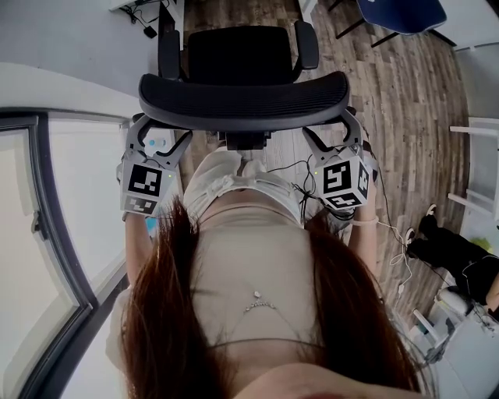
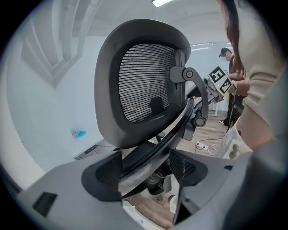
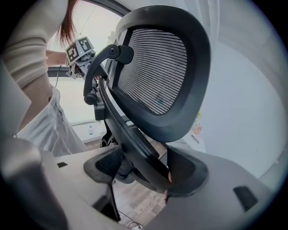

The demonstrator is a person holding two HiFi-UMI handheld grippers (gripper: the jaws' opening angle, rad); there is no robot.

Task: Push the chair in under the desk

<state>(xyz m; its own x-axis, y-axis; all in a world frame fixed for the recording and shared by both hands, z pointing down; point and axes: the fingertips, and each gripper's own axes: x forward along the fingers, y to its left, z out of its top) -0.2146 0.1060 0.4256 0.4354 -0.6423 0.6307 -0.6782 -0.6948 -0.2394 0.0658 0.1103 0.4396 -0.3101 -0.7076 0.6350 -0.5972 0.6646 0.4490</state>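
Note:
A black mesh office chair point(image 1: 242, 97) stands right in front of me, its backrest point(image 2: 144, 81) toward me and its seat point(image 1: 238, 51) beyond. My left gripper point(image 1: 160, 148) straddles the backrest's left edge. In the left gripper view its jaws point(image 2: 146, 173) are open: the frame rim point(image 2: 153, 146) runs between them, with a gap on the right. My right gripper point(image 1: 331, 140) is at the backrest's right edge. In the right gripper view the gripper point(image 3: 144, 168) is shut on the rim point(image 3: 135, 148), which crosses slantwise against both pads.
Wood floor point(image 1: 374, 86) lies around the chair. A dark window frame point(image 1: 47, 234) runs along the left. A blue chair point(image 1: 401, 12) stands at the top right, white furniture point(image 1: 479, 156) at the right edge. A cable point(image 1: 401, 257) and a black bag point(image 1: 452, 249) lie on the floor.

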